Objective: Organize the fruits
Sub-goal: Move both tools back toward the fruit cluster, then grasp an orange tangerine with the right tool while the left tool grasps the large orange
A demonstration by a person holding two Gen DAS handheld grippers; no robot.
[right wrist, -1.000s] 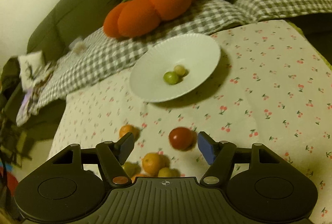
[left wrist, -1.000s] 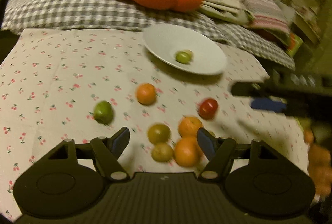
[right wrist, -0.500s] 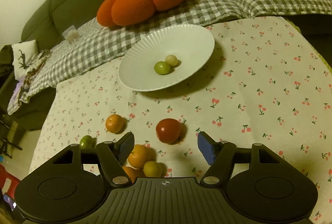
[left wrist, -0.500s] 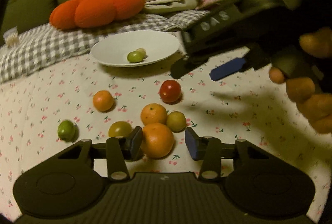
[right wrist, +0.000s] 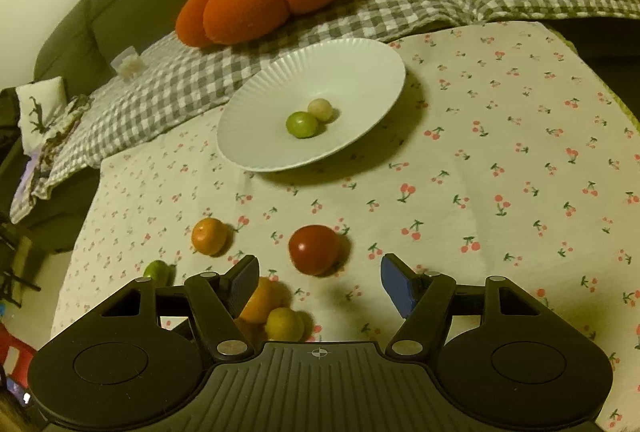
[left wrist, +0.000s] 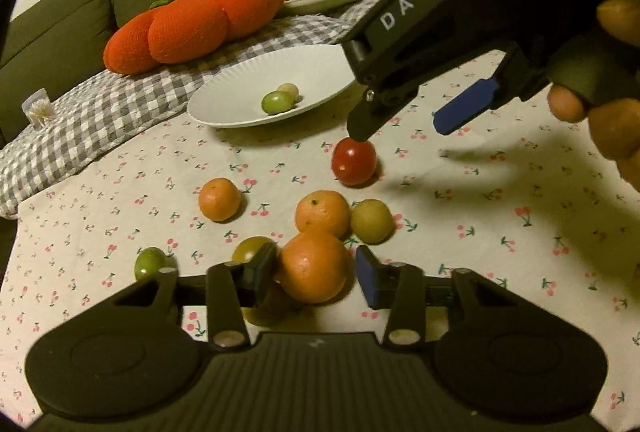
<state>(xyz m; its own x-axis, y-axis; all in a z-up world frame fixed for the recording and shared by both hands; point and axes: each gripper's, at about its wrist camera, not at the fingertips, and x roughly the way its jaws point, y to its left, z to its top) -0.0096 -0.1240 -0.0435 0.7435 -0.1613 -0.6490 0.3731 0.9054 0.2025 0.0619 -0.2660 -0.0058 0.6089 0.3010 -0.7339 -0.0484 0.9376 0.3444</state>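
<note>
Fruits lie scattered on a cherry-print tablecloth [right wrist: 500,136], and two are about to be picked up. The left gripper [left wrist: 315,270] has its jaws partly open around a large orange [left wrist: 313,266]; the left pad looks close to touching the peel, while the right pad stands just clear. The orange should be firm and fairly heavy, with a dimpled skin that grips well, so a hold across its widest part seems safest. The right gripper [right wrist: 316,282] hangs with its jaws wide and empty, just near of a red tomato [right wrist: 314,249]. The tomato's skin is smooth and glossy, so it is likely to slip or bruise; a gentle squeeze at its middle would suit it. Around the orange sit a second orange [left wrist: 322,214], a yellow-green fruit [left wrist: 372,221] and a dull green fruit [left wrist: 253,249], all close enough to roll if nudged. Farther left are a small orange [left wrist: 219,199] and a small green fruit [left wrist: 149,263]. At the far side stands a white plate [right wrist: 360,72] holding two small fruits, one green [right wrist: 302,124] and one pale [right wrist: 320,109].
</note>
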